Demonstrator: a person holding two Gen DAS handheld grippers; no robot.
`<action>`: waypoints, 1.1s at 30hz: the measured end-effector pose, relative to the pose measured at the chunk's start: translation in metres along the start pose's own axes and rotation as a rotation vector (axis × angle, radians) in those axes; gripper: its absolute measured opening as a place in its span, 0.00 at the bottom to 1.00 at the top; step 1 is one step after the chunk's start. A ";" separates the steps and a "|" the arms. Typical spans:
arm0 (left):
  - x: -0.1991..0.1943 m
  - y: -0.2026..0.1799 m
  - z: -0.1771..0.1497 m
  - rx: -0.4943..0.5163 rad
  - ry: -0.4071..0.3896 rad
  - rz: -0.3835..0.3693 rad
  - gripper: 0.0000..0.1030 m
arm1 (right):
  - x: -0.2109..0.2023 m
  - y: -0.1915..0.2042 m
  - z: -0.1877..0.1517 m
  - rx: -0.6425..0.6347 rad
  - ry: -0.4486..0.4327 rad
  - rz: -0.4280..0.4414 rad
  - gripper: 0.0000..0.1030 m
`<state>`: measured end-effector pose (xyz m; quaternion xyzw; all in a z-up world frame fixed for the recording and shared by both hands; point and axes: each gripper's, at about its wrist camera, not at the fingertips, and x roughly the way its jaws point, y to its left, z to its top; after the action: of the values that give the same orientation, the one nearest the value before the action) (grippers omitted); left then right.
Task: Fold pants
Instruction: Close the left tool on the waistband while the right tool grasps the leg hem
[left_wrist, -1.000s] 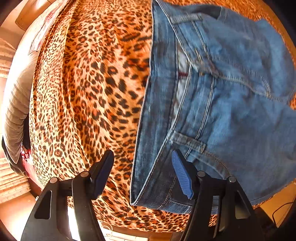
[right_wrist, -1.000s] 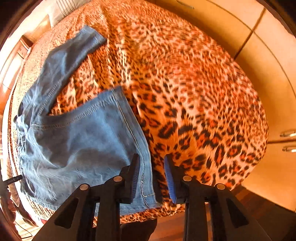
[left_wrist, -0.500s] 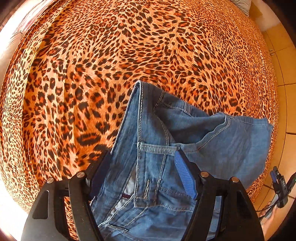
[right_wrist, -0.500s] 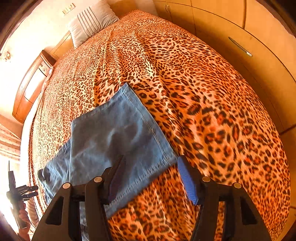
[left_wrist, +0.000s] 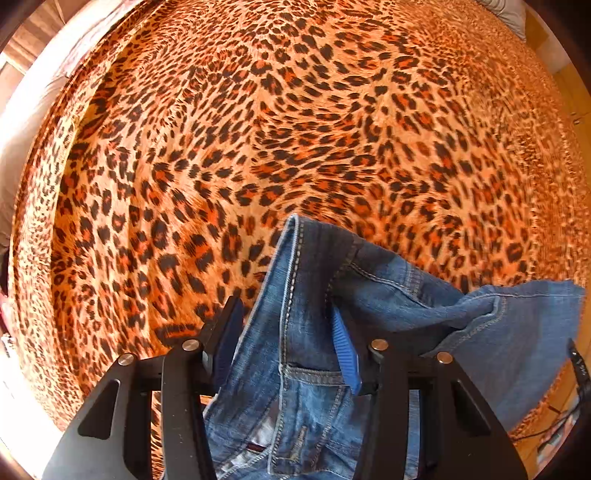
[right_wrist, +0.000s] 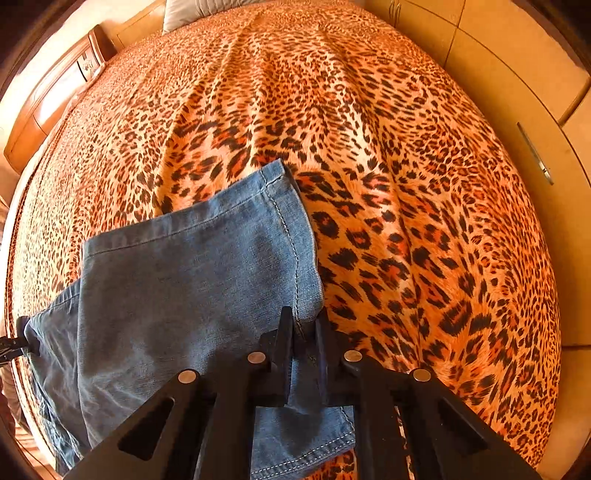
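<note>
Blue jeans lie crumpled on a leopard-print bedspread. In the left wrist view the waistband, with its belt loop and fly, bunches into a ridge between the fingers of my left gripper. Its jaws are closing and the pads press on the denim from both sides. In the right wrist view a pant leg spreads to the left. My right gripper has its jaws closing almost together, pinching the stitched side edge of that leg near the hem.
The bedspread covers the whole bed. A pillow lies at the head. Wooden wardrobe doors run along the right side and a wooden headboard stands at the far left.
Both grippers swept across the bed onto the jeans. The left's jaws narrowed around the waistband, which now bunches up. The right's wide jaws closed on the leg's edge.
</note>
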<state>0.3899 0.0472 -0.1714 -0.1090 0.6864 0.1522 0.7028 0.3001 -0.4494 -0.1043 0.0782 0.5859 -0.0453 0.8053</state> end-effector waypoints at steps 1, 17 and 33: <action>0.004 0.001 0.002 -0.006 0.012 0.007 0.45 | -0.002 -0.008 -0.002 0.030 -0.004 -0.014 0.10; 0.000 0.031 0.032 -0.104 0.106 -0.358 0.52 | -0.009 -0.027 0.035 0.174 -0.037 0.190 0.65; -0.017 -0.020 0.075 -0.121 -0.021 -0.149 0.30 | 0.022 -0.016 0.090 0.172 -0.029 -0.024 0.07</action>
<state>0.4671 0.0552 -0.1531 -0.2006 0.6585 0.1419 0.7114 0.3890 -0.4814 -0.0994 0.1396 0.5691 -0.1063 0.8033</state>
